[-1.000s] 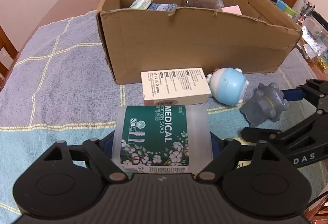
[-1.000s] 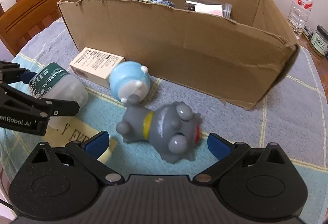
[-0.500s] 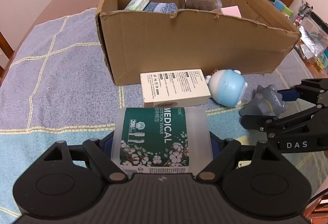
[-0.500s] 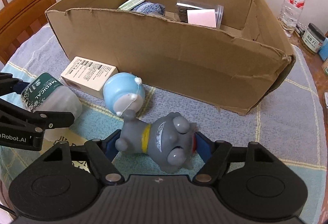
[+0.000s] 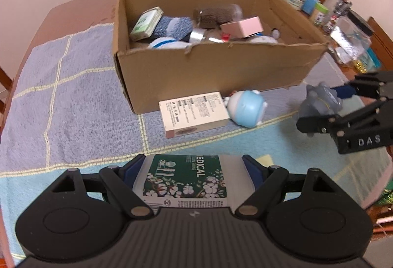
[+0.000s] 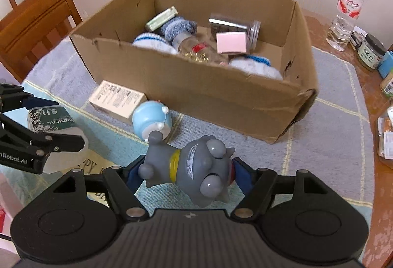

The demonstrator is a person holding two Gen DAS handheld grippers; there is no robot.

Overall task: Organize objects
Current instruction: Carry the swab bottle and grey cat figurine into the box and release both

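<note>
My left gripper (image 5: pixel 194 169) is shut on a clear cotton swab box with a green "MEDICAL" label (image 5: pixel 186 179) and holds it above the cloth; it also shows in the right wrist view (image 6: pixel 52 120). My right gripper (image 6: pixel 184 169) is shut on a grey toy figure (image 6: pixel 194 169) with a yellow collar, lifted off the table; the toy also shows in the left wrist view (image 5: pixel 321 98). An open cardboard box (image 5: pixel 213 69) (image 6: pixel 221 96) holding several items stands behind. A white carton (image 5: pixel 194 113) (image 6: pixel 115 101) and a blue round toy (image 5: pixel 248 108) (image 6: pixel 152 120) lie before it.
A blue checked cloth (image 5: pixel 61 96) covers the wooden table. Jars and small containers (image 5: pixel 316 12) and a water bottle (image 6: pixel 346 12) crowd the right side. Wooden chairs (image 6: pixel 36 22) stand around the table.
Both grippers have risen with their objects, so the inside of the box now shows. The right gripper closed on the grey toy and lifted it off the cloth.
</note>
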